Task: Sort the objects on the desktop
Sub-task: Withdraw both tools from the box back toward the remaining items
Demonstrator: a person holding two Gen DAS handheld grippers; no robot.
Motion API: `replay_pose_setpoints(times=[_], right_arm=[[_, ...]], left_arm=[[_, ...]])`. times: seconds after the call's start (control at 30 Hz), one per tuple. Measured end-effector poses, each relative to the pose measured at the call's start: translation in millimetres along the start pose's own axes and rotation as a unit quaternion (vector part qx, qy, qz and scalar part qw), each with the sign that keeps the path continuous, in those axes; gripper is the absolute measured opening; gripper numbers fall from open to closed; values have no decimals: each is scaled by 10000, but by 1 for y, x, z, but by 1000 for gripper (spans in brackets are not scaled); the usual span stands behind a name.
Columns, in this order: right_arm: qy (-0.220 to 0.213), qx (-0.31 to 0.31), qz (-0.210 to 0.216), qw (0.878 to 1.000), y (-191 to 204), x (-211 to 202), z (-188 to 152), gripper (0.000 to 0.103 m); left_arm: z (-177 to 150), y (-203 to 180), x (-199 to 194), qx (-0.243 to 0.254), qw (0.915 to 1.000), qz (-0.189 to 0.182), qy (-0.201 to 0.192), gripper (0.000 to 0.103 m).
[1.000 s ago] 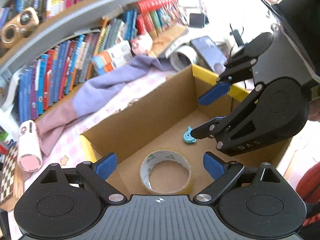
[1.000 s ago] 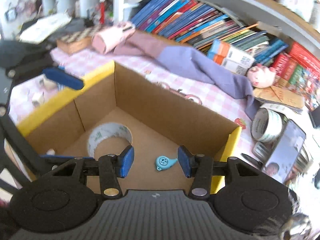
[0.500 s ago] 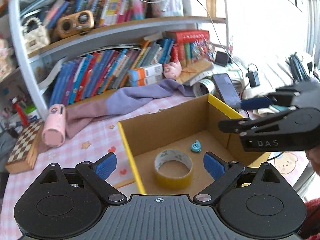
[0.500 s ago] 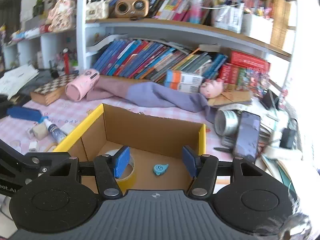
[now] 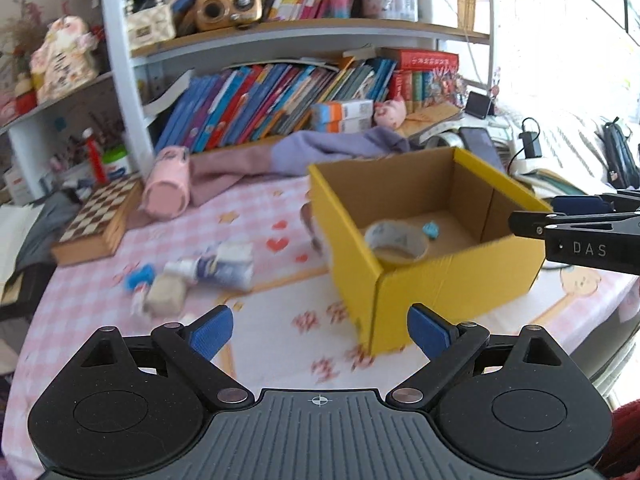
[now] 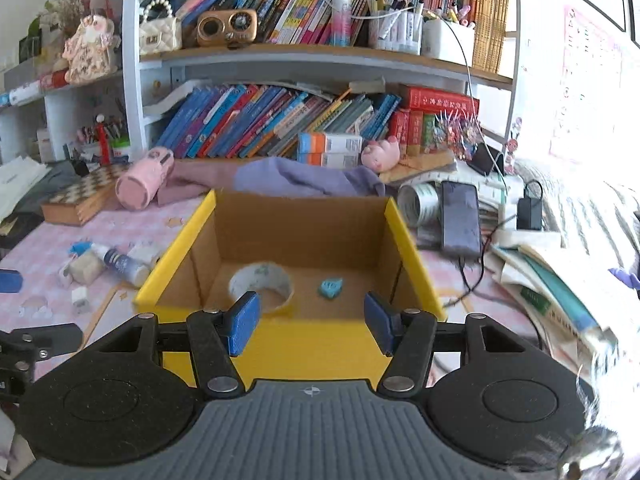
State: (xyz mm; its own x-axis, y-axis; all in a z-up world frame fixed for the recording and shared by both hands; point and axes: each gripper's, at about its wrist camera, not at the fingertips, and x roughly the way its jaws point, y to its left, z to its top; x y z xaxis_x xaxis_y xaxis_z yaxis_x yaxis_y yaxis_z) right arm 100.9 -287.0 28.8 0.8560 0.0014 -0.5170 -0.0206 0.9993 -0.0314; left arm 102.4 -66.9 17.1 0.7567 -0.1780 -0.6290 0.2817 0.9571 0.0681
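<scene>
A yellow cardboard box stands open on the pink checked table. Inside lie a tape roll and a small blue piece. Left of the box lie a small bottle, a beige block, a blue piece and a small white block. My left gripper is open and empty, above the table in front of the box. My right gripper is open and empty, before the box's near wall; it also shows at the right of the left wrist view.
A pink cylinder case, a chessboard box and a purple cloth lie behind. A phone, a charger, a tape roll and stacked books crowd the right. Bookshelves stand at the back.
Both grippers have pulled back and up from inside the box. The left one has swung left, bringing the loose objects on the table into view. Both stay open.
</scene>
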Motion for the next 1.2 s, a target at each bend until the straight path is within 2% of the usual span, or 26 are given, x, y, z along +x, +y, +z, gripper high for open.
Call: replay_pose_setpoints(times=[0.3, 0.53, 0.8, 1.2], right_arm=[[490, 102, 83, 9987, 43, -21, -35, 56], [732, 98, 371, 9966, 66, -37, -55, 57], [852, 39, 663, 9941, 86, -46, -64, 58], [746, -242, 918, 9927, 115, -52, -63, 59]], left_arm=[[-39, 27, -29, -125, 9996, 156, 174, 96], [-63, 29, -43, 32, 9994, 127, 331, 96], [-75, 33, -58, 67, 9993, 158, 341, 96], [-86, 55, -69, -183, 9988, 341, 315, 96]])
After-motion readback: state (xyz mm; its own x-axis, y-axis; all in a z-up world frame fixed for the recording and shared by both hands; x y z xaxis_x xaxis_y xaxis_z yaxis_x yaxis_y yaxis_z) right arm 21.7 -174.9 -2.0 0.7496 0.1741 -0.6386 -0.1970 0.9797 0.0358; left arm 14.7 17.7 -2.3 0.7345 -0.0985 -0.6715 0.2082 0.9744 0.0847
